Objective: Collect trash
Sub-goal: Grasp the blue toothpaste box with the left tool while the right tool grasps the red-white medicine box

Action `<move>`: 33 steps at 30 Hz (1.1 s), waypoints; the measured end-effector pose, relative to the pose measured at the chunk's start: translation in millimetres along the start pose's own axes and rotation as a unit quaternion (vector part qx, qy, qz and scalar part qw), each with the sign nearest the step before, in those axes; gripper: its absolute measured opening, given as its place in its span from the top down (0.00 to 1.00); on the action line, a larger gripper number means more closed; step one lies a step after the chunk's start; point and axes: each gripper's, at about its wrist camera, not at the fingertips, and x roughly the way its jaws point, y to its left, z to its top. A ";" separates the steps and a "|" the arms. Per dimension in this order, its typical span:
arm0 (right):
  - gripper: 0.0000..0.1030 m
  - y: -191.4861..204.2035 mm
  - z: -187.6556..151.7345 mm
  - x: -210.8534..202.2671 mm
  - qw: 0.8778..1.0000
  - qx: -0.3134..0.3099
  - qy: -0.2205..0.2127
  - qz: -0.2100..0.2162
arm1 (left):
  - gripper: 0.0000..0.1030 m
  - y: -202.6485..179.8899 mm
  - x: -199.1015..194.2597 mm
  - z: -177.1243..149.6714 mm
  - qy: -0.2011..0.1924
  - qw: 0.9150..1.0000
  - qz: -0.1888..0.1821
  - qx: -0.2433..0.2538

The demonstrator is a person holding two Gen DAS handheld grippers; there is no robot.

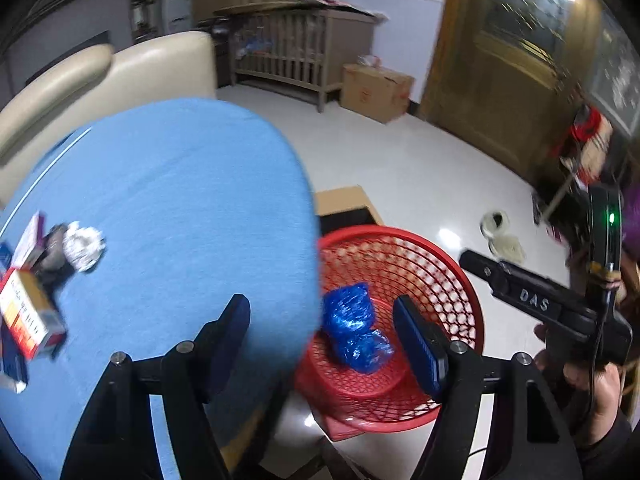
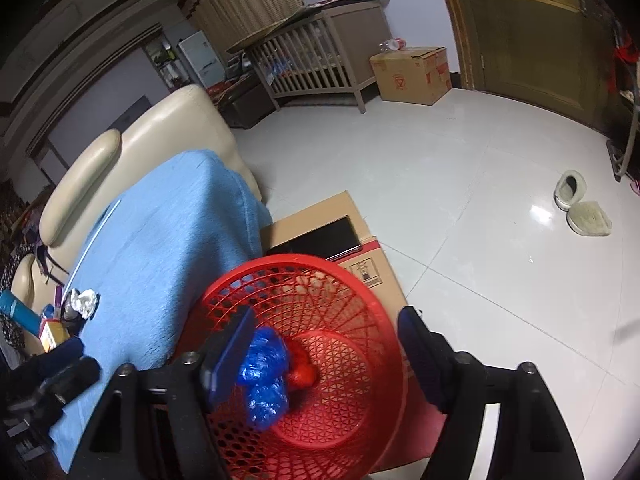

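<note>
The round red plastic mesh basket (image 2: 304,360) is seen on the floor beside the table (image 1: 180,184), which is draped in a blue cloth. A crumpled blue plastic wrapper (image 2: 264,376) is lying loose in the basket's bottom.

The left gripper (image 1: 320,320) is held over the table edge, jaws parted about halfway, nothing between them. The right gripper (image 2: 326,344) is poised above the basket, jaws likewise half open and empty.

More trash is left on the table: a crumpled white paper ball (image 1: 84,246) and, just beside it, a small orange-and-white cardboard box (image 1: 30,314).

The paper ball is judged very light and soft; it would be crushed easily, so it could be pinched across its middle. The box looks stiff yet light, best taken across its narrow sides.
</note>
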 end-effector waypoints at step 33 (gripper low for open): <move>0.05 338.1 -88.0 -6.8 0.919 -0.352 0.082 0.159 | 0.26 268.0 -116.5 -144.6 -0.095 0.929 0.202 -0.296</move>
